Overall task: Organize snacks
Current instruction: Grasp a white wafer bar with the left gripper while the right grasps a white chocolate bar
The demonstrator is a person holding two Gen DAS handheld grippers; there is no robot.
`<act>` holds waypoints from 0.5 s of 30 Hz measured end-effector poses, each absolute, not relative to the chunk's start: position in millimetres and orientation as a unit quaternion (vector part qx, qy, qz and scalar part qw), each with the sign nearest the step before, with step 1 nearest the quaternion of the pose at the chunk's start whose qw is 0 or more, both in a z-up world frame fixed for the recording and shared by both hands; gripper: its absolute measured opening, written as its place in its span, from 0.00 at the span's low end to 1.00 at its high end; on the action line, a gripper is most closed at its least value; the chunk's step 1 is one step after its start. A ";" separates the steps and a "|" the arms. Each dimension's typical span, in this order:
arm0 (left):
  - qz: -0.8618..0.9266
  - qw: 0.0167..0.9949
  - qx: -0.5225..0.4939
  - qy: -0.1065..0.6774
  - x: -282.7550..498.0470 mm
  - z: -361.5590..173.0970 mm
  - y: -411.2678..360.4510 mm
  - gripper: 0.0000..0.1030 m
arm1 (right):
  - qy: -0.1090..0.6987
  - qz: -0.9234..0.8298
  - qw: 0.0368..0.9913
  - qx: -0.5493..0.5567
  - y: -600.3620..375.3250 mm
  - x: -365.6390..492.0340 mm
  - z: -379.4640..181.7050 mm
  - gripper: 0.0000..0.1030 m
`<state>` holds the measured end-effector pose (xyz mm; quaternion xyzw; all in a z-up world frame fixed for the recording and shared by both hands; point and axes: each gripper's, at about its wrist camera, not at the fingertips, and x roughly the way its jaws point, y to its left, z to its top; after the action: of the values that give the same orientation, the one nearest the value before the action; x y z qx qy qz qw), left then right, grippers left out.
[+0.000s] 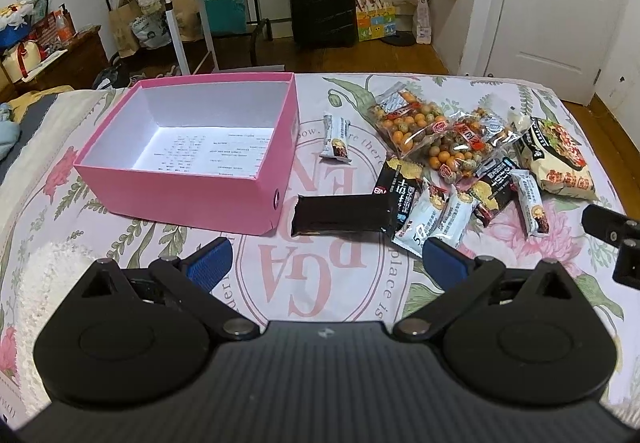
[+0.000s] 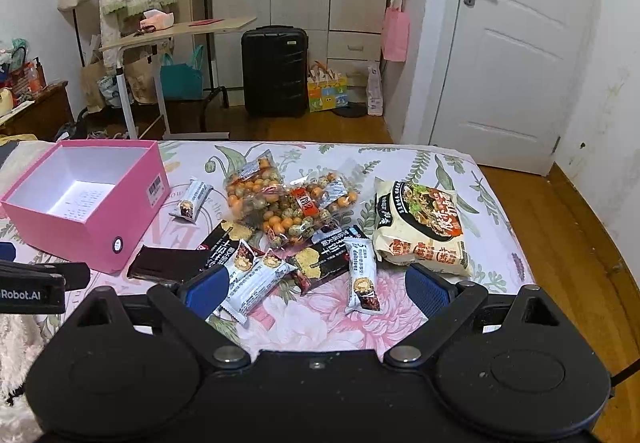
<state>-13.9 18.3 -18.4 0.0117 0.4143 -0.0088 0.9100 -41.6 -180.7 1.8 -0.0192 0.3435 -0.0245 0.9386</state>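
Snacks (image 1: pixel 460 159): a loose heap on the floral bedspread (image 1: pixel 320 283), right of the pink box (image 1: pixel 180 203). The box stands open and its white floor is bare, so by my reading no packet has been put away yet.

Layout, left wrist view:
- Dark brown bar (image 1: pixel 340 217) lies nearest the box, just beside its near right corner.
- One small white bar (image 1: pixel 336 139) sits apart, further off, next to the box's right wall.
- Clear bags of coated peanuts (image 1: pixel 416 123) form the far part of the heap; black cracker packs (image 1: pixel 400 183) and more white bars overlap in front of them.
- Instant noodle bag (image 2: pixel 424 227) at the far right.

Grippers: left gripper (image 1: pixel 326 261) hovers near the dark bar, jaws spread wide, holding nothing. Right gripper (image 2: pixel 316 287) hovers over the near white bars, jaws likewise spread and holding nothing.

Risks, judged:
- Packets overlap, so a close on one white bar could catch its neighbour or drag a cracker pack along.
- Glossy film may slip from the pads if pinched at an edge.
- The bedspread is soft; pressing down could fold cloth into the jaws.
- The box looks light; a bump on the wall could shove it.
- Peanut bags are lumpy and could sag or tip out of a narrow pinch.
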 end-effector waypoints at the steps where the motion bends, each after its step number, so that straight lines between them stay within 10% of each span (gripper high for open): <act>1: -0.011 0.909 0.011 0.416 -13.6 -19.5 18.2 1.00 | 0.345 -0.025 0.938 -0.020 -180.8 -41.1 0.9 0.94; 15: -0.063 0.902 -0.017 0.427 28.7 -43.0 2.8 0.97 | 0.290 0.029 0.953 -0.083 -201.4 -23.5 -24.7 0.97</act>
<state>28.7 2.8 -43.0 -0.0168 0.4267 -0.0635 0.9020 -23.5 -201.4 -24.7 -0.0828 0.2903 0.0292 0.9529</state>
